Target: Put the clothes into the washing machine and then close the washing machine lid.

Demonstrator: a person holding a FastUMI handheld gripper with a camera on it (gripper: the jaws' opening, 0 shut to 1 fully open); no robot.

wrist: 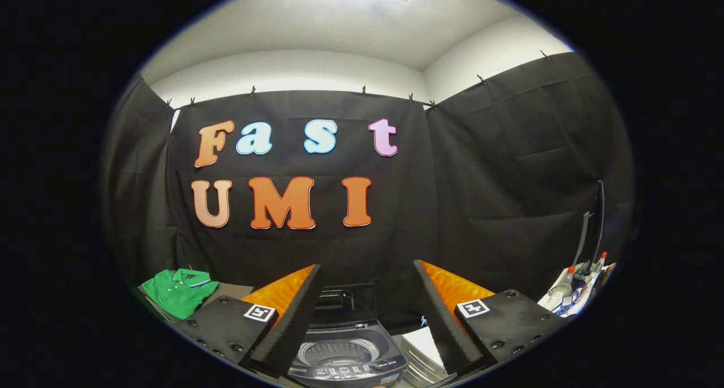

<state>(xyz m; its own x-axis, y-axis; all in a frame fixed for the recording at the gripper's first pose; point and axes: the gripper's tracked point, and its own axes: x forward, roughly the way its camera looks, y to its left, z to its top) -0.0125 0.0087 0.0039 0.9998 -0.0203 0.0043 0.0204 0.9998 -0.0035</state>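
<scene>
Here the gripper (362,320) hangs with its fingers spread wide and nothing between the pads; each finger carries a small square black-and-white marker on its base. Between the fingers and a little below them sits the washer (345,357), a small top-loader with its lid (346,304) raised upright at the back, so the perforated metal drum (337,352) lies open to view. A control strip runs along the washer's front edge with a row of buttons and a short line of print at its right end, too small to read. The shirt (180,291), a green polo with a striped collar, lies folded on a brown table (232,289) off beyond the left finger, well apart from the washer. Just beside the washer, by the right finger, lies a white sheet (425,343). Farther right stand two clear bottles (565,286) with red caps, their labels illegible, among some cables.
</scene>
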